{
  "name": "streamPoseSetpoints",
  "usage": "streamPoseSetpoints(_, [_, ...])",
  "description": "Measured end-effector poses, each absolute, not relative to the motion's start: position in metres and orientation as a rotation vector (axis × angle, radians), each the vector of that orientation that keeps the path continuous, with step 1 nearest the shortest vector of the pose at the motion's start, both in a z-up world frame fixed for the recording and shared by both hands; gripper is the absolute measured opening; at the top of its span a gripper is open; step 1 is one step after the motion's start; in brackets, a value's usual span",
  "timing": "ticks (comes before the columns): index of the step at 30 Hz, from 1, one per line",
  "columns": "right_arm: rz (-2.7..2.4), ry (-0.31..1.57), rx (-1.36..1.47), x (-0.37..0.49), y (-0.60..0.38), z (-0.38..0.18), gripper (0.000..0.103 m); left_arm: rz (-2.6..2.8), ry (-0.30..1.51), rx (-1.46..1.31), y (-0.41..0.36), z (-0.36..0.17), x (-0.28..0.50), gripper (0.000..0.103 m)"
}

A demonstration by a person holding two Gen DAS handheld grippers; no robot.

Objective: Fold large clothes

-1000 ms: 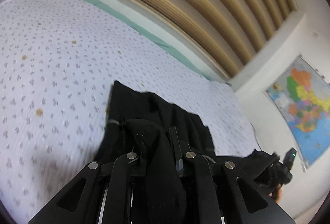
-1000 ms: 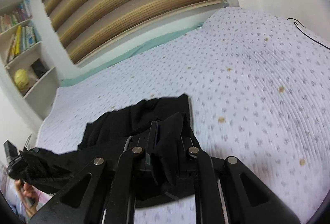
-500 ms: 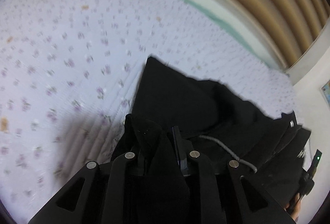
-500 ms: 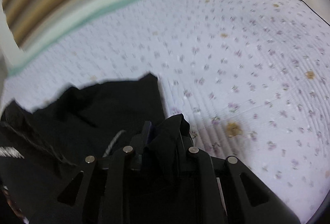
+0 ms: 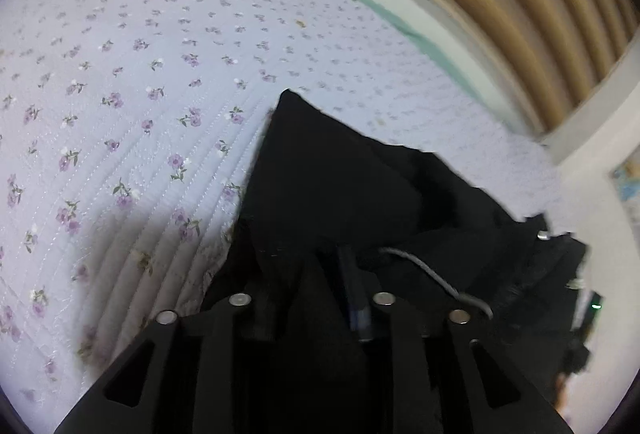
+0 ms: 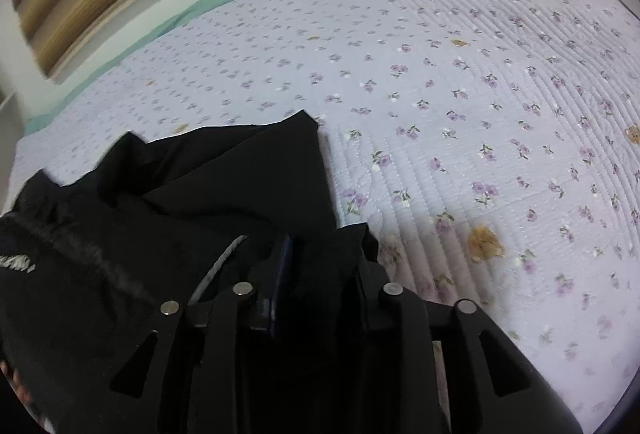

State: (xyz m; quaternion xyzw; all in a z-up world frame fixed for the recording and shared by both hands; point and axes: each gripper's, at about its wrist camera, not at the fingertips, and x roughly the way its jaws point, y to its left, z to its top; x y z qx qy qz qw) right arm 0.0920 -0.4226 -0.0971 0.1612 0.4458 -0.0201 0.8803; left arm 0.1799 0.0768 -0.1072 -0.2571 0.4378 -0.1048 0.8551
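my left gripper (image 5: 310, 266) and right gripper (image 6: 320, 254) each pinch the black fabric garment (image 5: 340, 178); only the right view shows its blurred, unreadable white print (image 6: 16, 261).

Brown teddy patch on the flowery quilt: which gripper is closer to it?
Right. The brown teddy-shaped patch sits on the flowery quilt just beside the right gripper. The left gripper is further off, across the black garment both grip.
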Motion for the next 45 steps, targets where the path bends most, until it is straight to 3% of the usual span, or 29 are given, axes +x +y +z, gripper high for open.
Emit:
streamPoseSetpoints(3, [0.023,0.886,0.348,0.064,-0.438,-0.069,0.053,-0.337,0.910,-0.525,0.092,-0.080,0.159,0.037])
streamPoseSetpoints(4, [0.029,0.861,0.350,0.054,-0.442,-0.060,0.065,-0.390,0.899,-0.522,0.096,-0.071,0.151,0.043])
streamPoseSetpoints(5, [0.042,0.827,0.354,0.041,-0.448,-0.049,0.078,-0.464,0.885,-0.517,0.100,-0.060,0.142,0.052])
streamPoseSetpoints(7, [0.072,0.770,0.366,0.018,-0.460,-0.032,0.088,-0.624,0.829,-0.491,0.111,-0.034,0.116,0.070])
streamPoseSetpoints(8, [0.085,0.747,0.362,0.008,-0.464,-0.024,0.088,-0.642,0.791,-0.467,0.115,-0.023,0.105,0.077])
streamPoseSetpoints(10, [0.094,0.740,0.324,0.000,-0.465,-0.017,0.089,-0.623,0.695,-0.406,0.123,-0.001,0.083,0.082])
streamPoseSetpoints(17, [0.097,0.790,0.178,0.032,-0.445,-0.028,0.088,-0.441,0.758,-0.302,0.109,-0.014,0.117,0.082])
streamPoseSetpoints(28, [0.285,0.909,0.310,0.140,-0.464,-0.080,0.089,-0.567,0.884,-0.393,0.102,-0.067,0.193,0.083])
streamPoseSetpoints(30, [0.326,0.939,0.346,0.151,-0.462,-0.090,0.080,-0.584,0.914,-0.451,0.105,-0.077,0.206,0.082])
streamPoseSetpoints(31, [0.342,0.928,0.335,0.151,-0.459,-0.091,0.050,-0.584,0.903,-0.465,0.106,-0.078,0.206,0.080])
streamPoseSetpoints(33, [0.300,0.873,0.229,0.139,-0.446,-0.081,0.037,-0.577,0.844,-0.428,0.107,-0.070,0.197,0.046])
streamPoseSetpoints(34, [0.290,0.836,0.195,0.130,-0.442,-0.075,0.030,-0.574,0.827,-0.413,0.107,-0.066,0.193,0.020])
streamPoseSetpoints(42, [0.088,0.628,0.009,0.096,-0.423,0.020,0.021,-0.481,0.636,-0.442,0.110,0.011,0.173,0.014])
streamPoseSetpoints(45, [-0.004,0.584,-0.057,0.109,-0.408,0.047,0.013,-0.382,0.621,-0.469,0.108,0.031,0.191,0.013])
